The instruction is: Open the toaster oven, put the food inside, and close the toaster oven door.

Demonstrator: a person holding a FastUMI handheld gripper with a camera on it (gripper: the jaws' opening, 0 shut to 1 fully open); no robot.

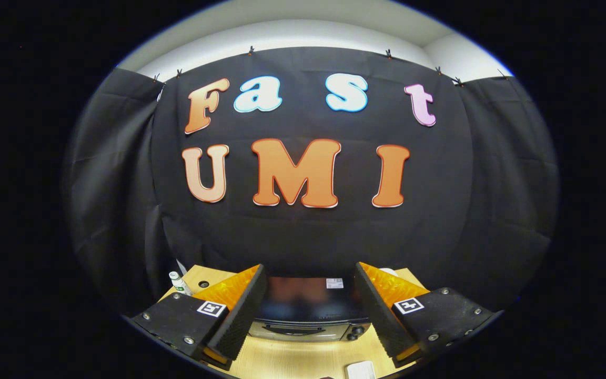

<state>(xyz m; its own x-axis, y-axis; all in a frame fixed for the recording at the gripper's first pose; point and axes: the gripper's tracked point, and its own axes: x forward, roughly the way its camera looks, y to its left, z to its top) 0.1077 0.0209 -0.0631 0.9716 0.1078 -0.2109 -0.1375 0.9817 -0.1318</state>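
The oven (311, 316) is seen between and just beyond the fingers of the tongs (311, 310), low on the wooden table (292, 358). Its dark, glossy top is turned up toward the camera, and a thin strip of the front, with what looks like a handle bar and a knob or two, shows below it. The door appears to lie flush with the front, so it is judged shut, though so little of the front is shown that this cannot be settled. Whether food is inside cannot be told; a shut door would suit both a stage when the food is yet to go in and one when it is already stowed.

The tongs are held well apart, with nothing gripped between the fingers, and are raised high above the oven, level with the booth wall.

A small bottle (179, 282) stands beyond the left finger at the table's far corner. A pale flat thing (361, 370) lies on the table nearer than the oven, by the right finger; what it is cannot be made out.

From this height the handle is viewed steeply and narrowly, so a descent could be misjudged and the fingers could strike the glossy top or slip off the bar. The fisheye bend adds to that risk.
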